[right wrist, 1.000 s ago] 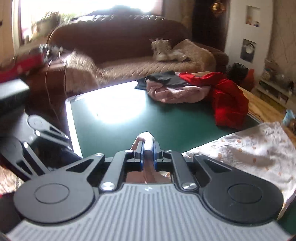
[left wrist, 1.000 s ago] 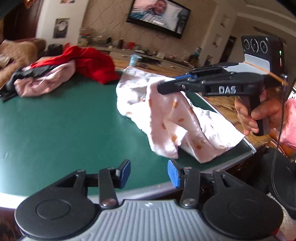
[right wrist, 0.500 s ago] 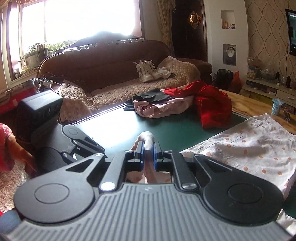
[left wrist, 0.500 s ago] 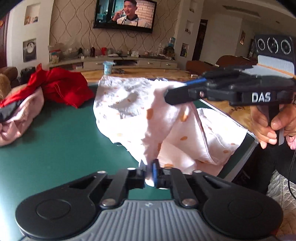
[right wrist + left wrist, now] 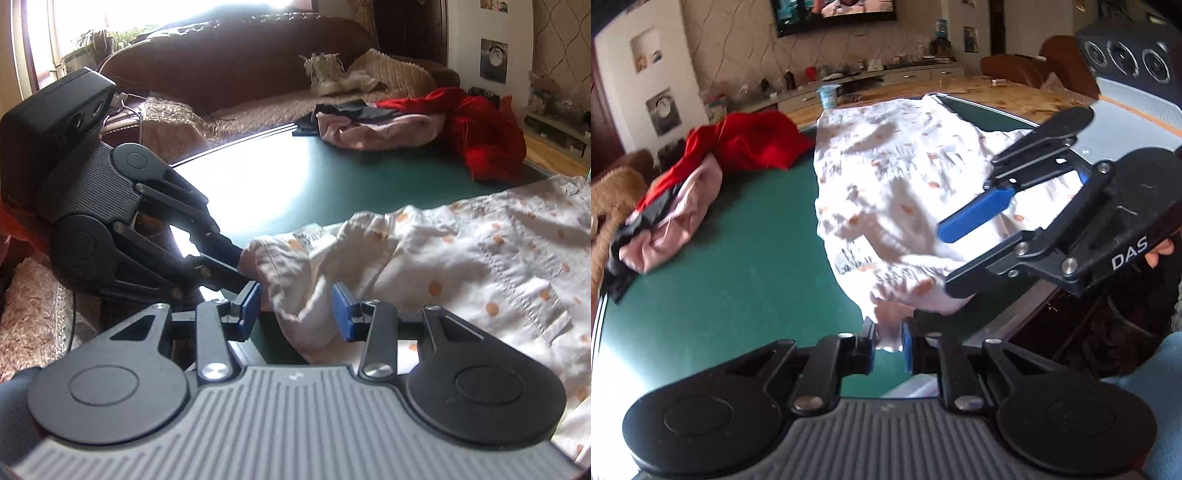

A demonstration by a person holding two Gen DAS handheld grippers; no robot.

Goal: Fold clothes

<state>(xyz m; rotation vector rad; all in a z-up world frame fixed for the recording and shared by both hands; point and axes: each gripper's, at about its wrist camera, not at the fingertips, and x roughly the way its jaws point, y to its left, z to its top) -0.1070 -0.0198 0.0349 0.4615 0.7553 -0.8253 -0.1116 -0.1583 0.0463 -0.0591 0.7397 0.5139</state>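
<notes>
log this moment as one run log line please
task: fold clothes | left claw: opening, shirt hem between pads | right claw: opening, shirt between pads | table: shirt spread, clothes pile untouched

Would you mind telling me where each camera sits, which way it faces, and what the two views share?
Left wrist: on the left gripper, facing the TV wall across the green table; right gripper and fingertips of a hand show.
Right wrist: on the right gripper, facing the sofa; left gripper shows.
Shared: dotted white garment, red cloth.

Brown sofa w/ quilted throw; wall TV — blue cup.
</notes>
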